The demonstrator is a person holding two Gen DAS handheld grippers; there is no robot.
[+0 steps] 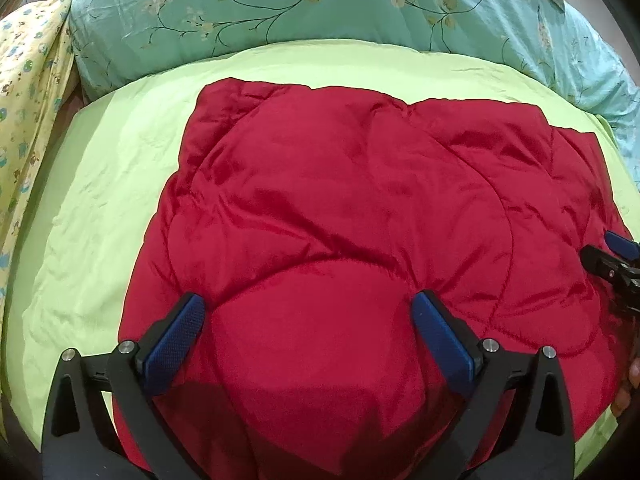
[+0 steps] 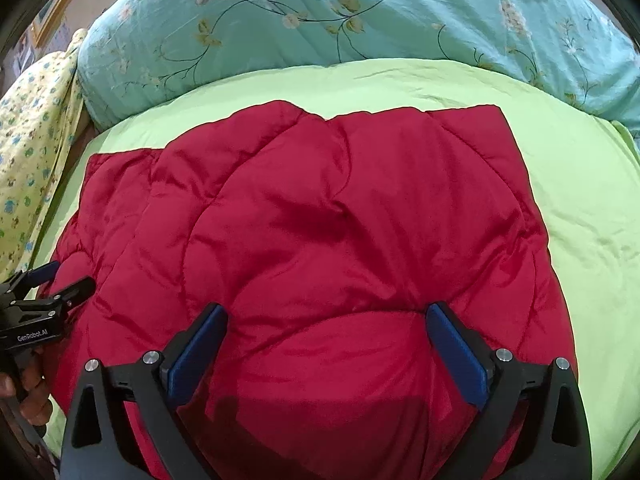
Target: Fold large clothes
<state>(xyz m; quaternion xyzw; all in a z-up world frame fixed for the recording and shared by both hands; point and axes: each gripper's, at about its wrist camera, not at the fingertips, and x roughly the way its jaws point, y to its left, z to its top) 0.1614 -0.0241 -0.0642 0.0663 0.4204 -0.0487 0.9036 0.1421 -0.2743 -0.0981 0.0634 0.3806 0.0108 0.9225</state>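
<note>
A puffy red quilted garment (image 1: 340, 208) (image 2: 312, 220) lies folded into a rough rectangle on the lime-green bed sheet (image 1: 120, 168) (image 2: 580, 208). My left gripper (image 1: 308, 308) hovers open over the garment's near edge, with nothing between its blue pads. My right gripper (image 2: 326, 318) is likewise open above the near edge, further right. In the left wrist view the right gripper (image 1: 612, 256) shows at the right border. In the right wrist view the left gripper (image 2: 60, 280) shows open at the left border, held by a hand (image 2: 28, 392).
A teal floral duvet (image 1: 320, 4) (image 2: 360, 16) is bunched along the far side of the bed. A yellow patterned cloth (image 1: 28, 92) (image 2: 32, 128) hangs at the left. Bare green sheet lies left and right of the garment.
</note>
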